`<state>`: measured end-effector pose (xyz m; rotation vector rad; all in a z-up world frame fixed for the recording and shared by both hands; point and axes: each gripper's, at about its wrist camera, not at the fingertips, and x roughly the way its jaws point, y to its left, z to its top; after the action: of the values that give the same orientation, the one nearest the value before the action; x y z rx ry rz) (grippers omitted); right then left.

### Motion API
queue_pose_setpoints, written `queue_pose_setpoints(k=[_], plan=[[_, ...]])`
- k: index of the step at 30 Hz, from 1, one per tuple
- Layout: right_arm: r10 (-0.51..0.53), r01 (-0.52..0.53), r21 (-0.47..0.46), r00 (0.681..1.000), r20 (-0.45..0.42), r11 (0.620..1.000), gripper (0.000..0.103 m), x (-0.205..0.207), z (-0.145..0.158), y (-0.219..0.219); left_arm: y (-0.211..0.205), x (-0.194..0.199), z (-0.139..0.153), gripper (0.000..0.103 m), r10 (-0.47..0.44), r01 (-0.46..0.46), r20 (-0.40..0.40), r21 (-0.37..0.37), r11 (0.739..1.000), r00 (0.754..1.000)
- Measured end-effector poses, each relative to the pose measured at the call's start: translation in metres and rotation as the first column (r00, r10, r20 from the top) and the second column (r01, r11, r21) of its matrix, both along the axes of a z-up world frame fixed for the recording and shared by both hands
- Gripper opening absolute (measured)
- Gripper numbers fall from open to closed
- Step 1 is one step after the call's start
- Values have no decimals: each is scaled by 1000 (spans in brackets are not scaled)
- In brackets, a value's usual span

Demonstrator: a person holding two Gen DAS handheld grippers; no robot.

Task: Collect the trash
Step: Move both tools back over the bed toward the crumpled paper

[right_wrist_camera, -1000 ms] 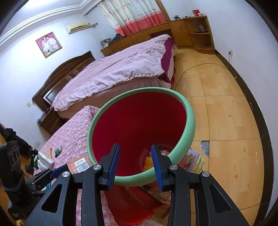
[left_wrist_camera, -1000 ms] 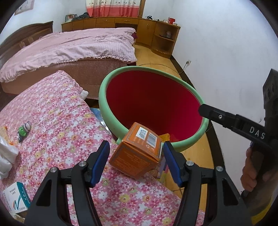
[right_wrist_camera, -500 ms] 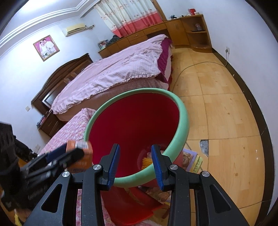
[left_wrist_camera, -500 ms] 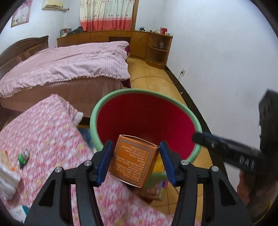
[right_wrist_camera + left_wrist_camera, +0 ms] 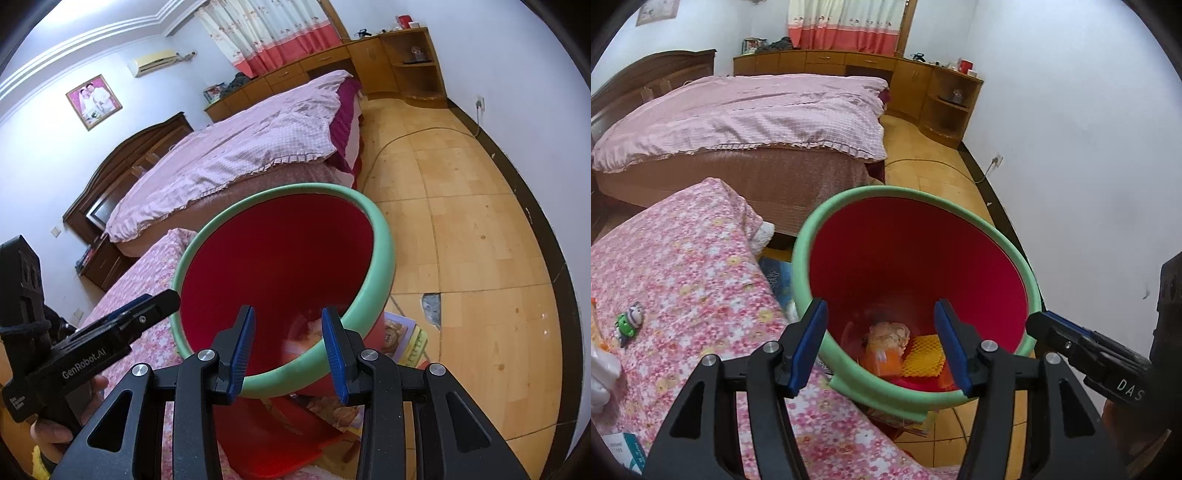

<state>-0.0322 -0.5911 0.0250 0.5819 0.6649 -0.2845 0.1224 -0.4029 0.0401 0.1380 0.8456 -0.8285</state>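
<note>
A red trash bin with a green rim (image 5: 923, 195) stands beside the flowered bed; it also shows in the right wrist view (image 5: 384, 240). My left gripper (image 5: 882, 343) is open and empty over the bin's near rim. The orange box (image 5: 882, 360) lies at the bin's bottom beside a yellow mesh piece (image 5: 921, 356). My right gripper (image 5: 288, 350) is shut on the bin's near rim, a finger on each side. The left gripper shows at the left in the right wrist view (image 5: 162, 301).
The flowered bedspread (image 5: 683, 258) carries a small green toy (image 5: 629, 321), a teal and white box (image 5: 624, 448) and white paper (image 5: 602, 373). A pink bed (image 5: 738, 110) stands behind. Books (image 5: 402, 341) lie on the wooden floor by the bin.
My left gripper carried the orange box over the bin and opened. The box dropped into the bin. The right gripper kept its hold on the rim.
</note>
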Motion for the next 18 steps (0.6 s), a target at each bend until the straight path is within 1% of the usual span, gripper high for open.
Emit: queue_pose_setpoints(k=[4,10,14,18], plan=[[15,-15,-12,1000,2,1000,42,1,3,7,13,1,4,60,26,-26,-2,-8,1000,1000],[40,-40,-11,999,25,999,46,0,8,24,43,-3,7,60,83,-83,-8,6,997,997],[66,-65,-7,997,39,998,49,0,12,39,74,-7,13,60,137,-137,-13,0,991,990],[89,-89,-3,995,47,996,52,0,13,55,103,-11,18,60,186,-186,-1,5,983,983]])
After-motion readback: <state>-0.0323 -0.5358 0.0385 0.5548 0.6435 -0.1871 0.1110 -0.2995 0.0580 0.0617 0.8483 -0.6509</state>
